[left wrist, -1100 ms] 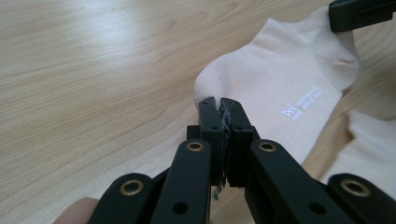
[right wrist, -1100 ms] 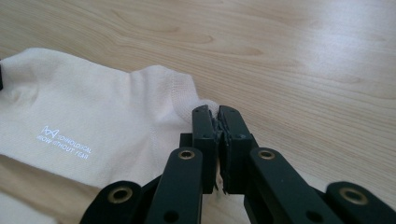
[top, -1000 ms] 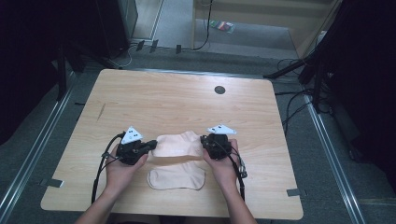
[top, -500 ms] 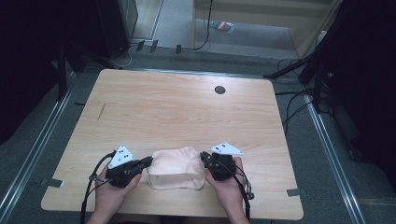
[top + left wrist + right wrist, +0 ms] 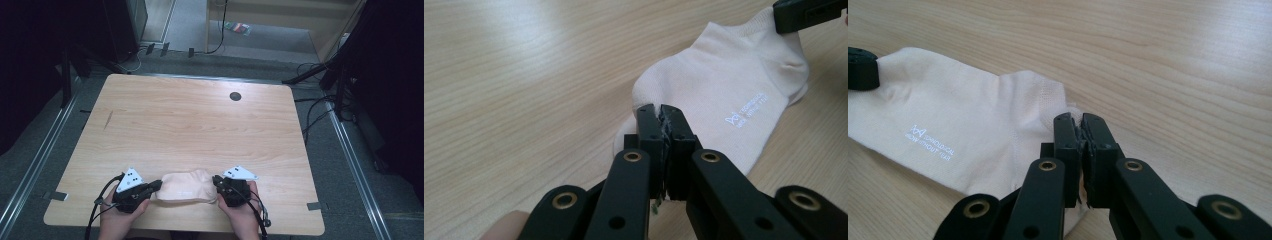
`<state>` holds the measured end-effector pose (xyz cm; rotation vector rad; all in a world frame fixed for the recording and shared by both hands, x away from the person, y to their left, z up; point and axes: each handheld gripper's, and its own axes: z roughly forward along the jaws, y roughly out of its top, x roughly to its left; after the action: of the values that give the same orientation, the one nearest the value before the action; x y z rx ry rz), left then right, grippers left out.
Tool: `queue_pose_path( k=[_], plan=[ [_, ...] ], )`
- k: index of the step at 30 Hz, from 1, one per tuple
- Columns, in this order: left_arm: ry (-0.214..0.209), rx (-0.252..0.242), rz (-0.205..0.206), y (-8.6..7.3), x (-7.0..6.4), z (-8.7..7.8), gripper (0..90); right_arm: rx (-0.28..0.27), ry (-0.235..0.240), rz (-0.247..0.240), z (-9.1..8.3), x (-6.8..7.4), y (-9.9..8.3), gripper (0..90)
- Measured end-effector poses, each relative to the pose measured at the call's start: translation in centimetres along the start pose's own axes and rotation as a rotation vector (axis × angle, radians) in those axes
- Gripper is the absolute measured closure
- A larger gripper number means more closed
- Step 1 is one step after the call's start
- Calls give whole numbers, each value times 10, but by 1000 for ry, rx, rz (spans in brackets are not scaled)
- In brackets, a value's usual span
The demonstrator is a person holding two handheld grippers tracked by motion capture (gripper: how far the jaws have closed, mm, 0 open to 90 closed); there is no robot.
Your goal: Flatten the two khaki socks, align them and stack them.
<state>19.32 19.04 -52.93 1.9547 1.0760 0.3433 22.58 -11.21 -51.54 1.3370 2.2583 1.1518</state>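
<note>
High view shows the sock (image 5: 184,187) in the lower middle of the frame, near the front edge of the table (image 5: 200,125), with one gripper at each end. The left gripper (image 5: 156,186) is clamped on the left end of the sock; in the left gripper view its jaws stand pressed together with cloth between them. The right gripper (image 5: 217,183) pinches the right end in the same way. The sock looks folded, so I judge the step is to lay it flat. To do it well, both hands should go down together, keep the cloth lightly stretched, and let go only when it rests on the wood.
</note>
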Motion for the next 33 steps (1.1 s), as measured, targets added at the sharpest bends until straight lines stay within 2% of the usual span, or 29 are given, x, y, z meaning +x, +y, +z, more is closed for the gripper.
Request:
queue_pose_path(
  k=[13, 26, 31, 33],
  plan=[
    [0, 31, 11, -7, -2, 9, 896, 10, -5, 2, 2, 0, -7, 869],
    [38, 54, 56, -9, -3, 14, 895, 41, -1, 20, 6, 0, -14, 868],
    [41, 54, 58, -9, -3, 15, 895, 31, -8, 26, 6, -1, -15, 868],
    [46, 58, 67, -9, -4, 15, 895, 6, -6, 28, 5, -2, -14, 868]
  ],
)
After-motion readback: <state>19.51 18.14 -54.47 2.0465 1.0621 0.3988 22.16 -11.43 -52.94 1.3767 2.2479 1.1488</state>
